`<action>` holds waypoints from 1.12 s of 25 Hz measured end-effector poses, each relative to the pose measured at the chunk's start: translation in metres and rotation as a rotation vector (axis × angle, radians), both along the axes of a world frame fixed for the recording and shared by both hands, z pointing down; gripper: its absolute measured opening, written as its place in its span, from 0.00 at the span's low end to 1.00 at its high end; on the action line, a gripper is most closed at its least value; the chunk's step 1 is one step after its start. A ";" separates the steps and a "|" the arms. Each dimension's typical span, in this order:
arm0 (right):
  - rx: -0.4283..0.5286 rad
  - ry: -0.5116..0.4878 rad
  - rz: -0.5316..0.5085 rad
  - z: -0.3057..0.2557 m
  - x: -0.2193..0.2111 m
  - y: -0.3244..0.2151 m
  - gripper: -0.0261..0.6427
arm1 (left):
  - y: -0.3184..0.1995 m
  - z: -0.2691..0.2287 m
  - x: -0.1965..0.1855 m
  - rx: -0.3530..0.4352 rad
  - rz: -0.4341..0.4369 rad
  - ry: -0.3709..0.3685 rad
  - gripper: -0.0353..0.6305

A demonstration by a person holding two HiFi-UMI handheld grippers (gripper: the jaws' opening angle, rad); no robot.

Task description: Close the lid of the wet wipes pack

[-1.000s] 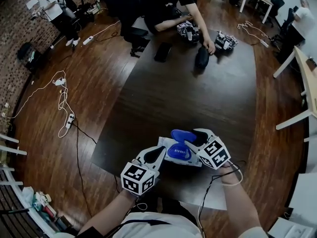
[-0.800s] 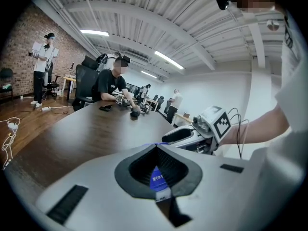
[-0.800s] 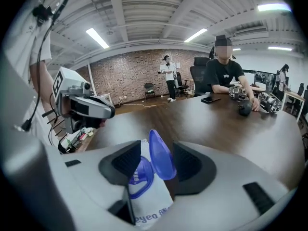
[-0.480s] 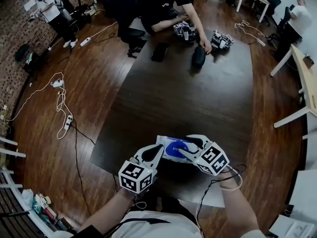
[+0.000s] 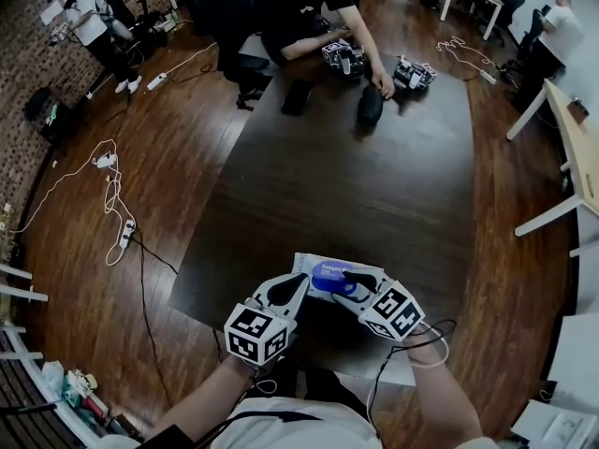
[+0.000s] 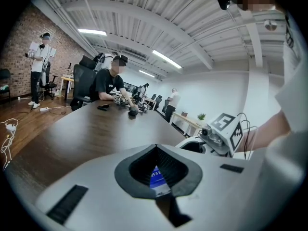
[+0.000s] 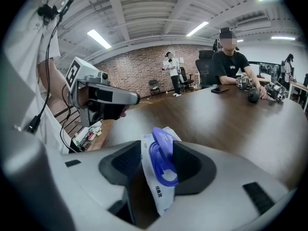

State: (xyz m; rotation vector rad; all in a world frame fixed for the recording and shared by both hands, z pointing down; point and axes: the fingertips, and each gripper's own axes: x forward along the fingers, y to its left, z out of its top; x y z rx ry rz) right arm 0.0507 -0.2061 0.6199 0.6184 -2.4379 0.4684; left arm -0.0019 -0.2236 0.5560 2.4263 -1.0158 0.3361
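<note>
Right gripper (image 7: pixel 155 161) is clamped across the pack (image 7: pixel 155 196): one pad on its back, the other on the blue lid (image 7: pixel 162 150). Lid is pressed down against the pack; can't tell if it's latched. Left gripper (image 6: pixel 155 152) has its jaw tips together, pinching the pack's left edge, and a blue-white bit of it shows in the pad gap. Pack is between the two grippers at the near edge of the dark table (image 5: pixel 356 176); can't tell whether it's resting on it or lifted. At the far end a seated person (image 5: pixel 299 12) has hands on small devices (image 5: pixel 343 59).
</note>
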 end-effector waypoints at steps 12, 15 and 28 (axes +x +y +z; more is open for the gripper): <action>-0.045 0.026 0.003 0.024 -0.011 0.013 0.33 | 0.004 0.002 0.004 -0.008 0.011 0.002 0.06; -0.053 0.023 0.006 0.026 -0.016 0.014 0.33 | 0.004 0.001 0.003 -0.009 0.009 0.001 0.05; -0.077 0.070 0.010 0.043 -0.018 0.019 0.33 | 0.005 -0.001 -0.001 -0.008 0.009 0.004 0.06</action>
